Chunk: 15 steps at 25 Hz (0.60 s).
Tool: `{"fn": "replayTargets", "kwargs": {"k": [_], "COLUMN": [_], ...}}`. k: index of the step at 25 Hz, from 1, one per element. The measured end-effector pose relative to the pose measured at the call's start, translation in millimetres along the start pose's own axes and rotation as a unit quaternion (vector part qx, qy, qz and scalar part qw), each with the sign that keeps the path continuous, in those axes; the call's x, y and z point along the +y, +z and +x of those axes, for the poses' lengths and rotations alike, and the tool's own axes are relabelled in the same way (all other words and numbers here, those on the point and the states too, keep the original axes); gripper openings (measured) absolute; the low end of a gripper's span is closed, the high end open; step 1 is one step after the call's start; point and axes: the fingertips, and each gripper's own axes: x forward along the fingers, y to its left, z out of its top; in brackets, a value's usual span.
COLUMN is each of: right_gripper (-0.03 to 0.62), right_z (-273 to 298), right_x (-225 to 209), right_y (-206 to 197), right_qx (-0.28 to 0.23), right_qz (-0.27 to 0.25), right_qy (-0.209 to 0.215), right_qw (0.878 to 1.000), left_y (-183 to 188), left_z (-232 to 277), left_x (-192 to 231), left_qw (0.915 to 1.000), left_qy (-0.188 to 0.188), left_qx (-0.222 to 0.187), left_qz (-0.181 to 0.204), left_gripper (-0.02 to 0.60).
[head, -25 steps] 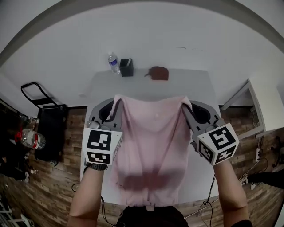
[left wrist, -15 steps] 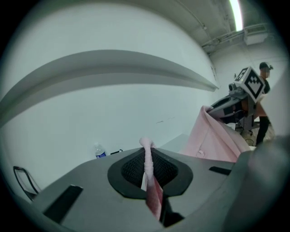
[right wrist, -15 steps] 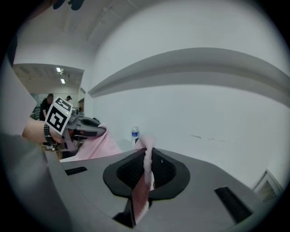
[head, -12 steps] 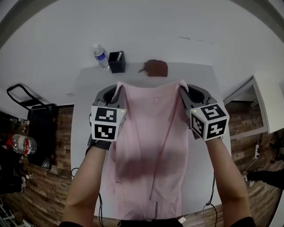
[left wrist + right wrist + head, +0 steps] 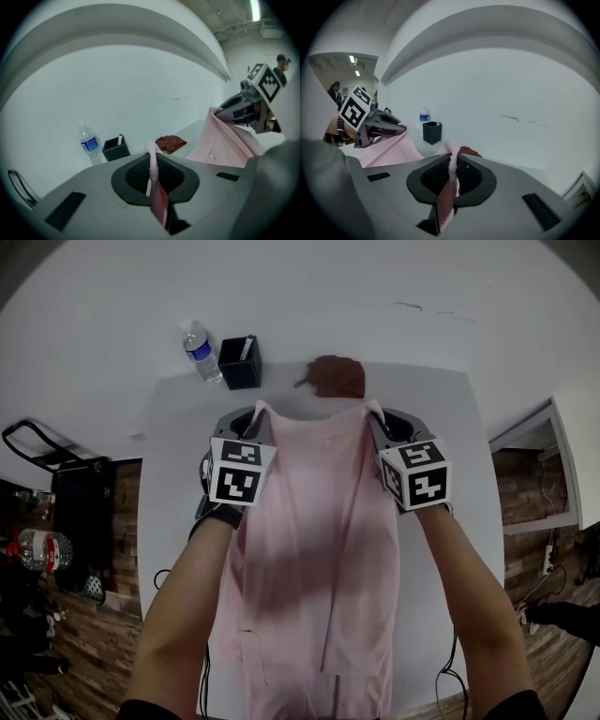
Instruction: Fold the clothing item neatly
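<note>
A pale pink shirt (image 5: 319, 549) hangs stretched between my two grippers over the white table (image 5: 173, 484), its lower part trailing toward me past the table's near edge. My left gripper (image 5: 261, 414) is shut on the shirt's far left corner, pinched cloth showing between the jaws (image 5: 152, 161). My right gripper (image 5: 372, 412) is shut on the far right corner, a bunched pink fold (image 5: 452, 164) squeezed in the jaws. Each gripper view shows the other gripper holding the shirt (image 5: 225, 140) (image 5: 389, 145).
At the table's far edge stand a water bottle (image 5: 197, 350), a black pen holder (image 5: 240, 362) and a crumpled brown cloth (image 5: 335, 377). A black cart (image 5: 75, 512) stands on the wood floor at left; a white shelf (image 5: 544, 474) at right.
Both grippers have moved away from me toward the table's far side and lower, carrying the shirt's top edge with them. More of the shirt now lies over the table.
</note>
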Motion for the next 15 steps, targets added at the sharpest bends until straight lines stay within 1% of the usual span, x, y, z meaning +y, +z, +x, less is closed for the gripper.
{"fn": "replayTargets", "kwargs": {"k": [5, 7, 9, 11, 13, 14, 15], "right_gripper": [0.035, 0.035, 0.035, 0.035, 0.051, 0.106, 0.143], "right_z": [39, 54, 67, 78, 82, 81, 77], "right_x": [-13, -17, -15, -10, -7, -9, -12], "right_y": [-13, -20, -34, -50, -56, -55, -52], "right_qx": [0.005, 0.011, 0.022, 0.032, 0.029, 0.023, 0.016], "right_qz": [-0.013, -0.013, -0.01, -0.005, 0.002, 0.006, 0.01], "right_qy": [-0.022, -0.027, -0.022, -0.01, -0.007, -0.01, -0.018], "right_qw": [1.0, 0.999, 0.999, 0.999, 1.0, 1.0, 1.0], "left_y": [-12, -17, -27, -38, -42, -43, -43], "left_z": [41, 56, 69, 77, 76, 73, 68], "left_x": [6, 6, 1, -4, -5, -4, -3], "left_qw": [1.0, 0.9998, 0.9991, 0.9978, 0.997, 0.9966, 0.9962], "left_qy": [-0.002, -0.015, -0.038, -0.059, -0.072, -0.077, -0.083], "left_qx": [0.003, 0.009, 0.022, 0.031, 0.027, 0.023, 0.019], "left_qz": [0.007, 0.004, -0.003, -0.008, -0.013, -0.017, -0.02], "left_gripper": [0.018, 0.018, 0.026, 0.126, 0.158, 0.169, 0.181]}}
